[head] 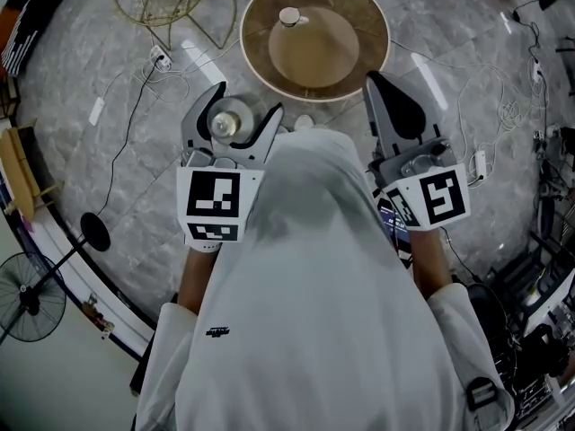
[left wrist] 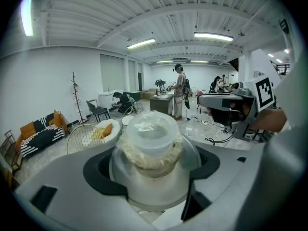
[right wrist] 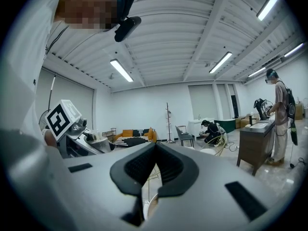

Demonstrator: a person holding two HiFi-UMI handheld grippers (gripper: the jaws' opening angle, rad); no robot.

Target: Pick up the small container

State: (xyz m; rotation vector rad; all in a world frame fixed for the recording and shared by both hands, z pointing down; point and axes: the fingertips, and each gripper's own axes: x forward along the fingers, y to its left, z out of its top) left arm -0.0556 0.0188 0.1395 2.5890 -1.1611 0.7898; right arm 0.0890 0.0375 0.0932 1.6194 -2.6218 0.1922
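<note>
The small container [head: 226,122], a clear tub with a see-through lid, sits between the jaws of my left gripper [head: 250,99], held up at chest height. In the left gripper view the container [left wrist: 151,143] fills the middle and the left gripper [left wrist: 151,173] is shut on its sides. My right gripper [head: 379,83] hangs alongside at the right, shut with nothing in it. In the right gripper view the right gripper [right wrist: 155,150] has its dark pads pressed together. Each gripper shows in the other's view: the right gripper [left wrist: 230,105] and the left gripper [right wrist: 72,134].
A round wooden table [head: 364,12] stands just ahead with a small white knob-like thing [head: 289,16] on it. A gold wire frame [head: 171,3], cables and a power strip [head: 162,58] lie on the stone floor. A black fan [head: 27,299] stands lower left. People work farther off [left wrist: 180,90].
</note>
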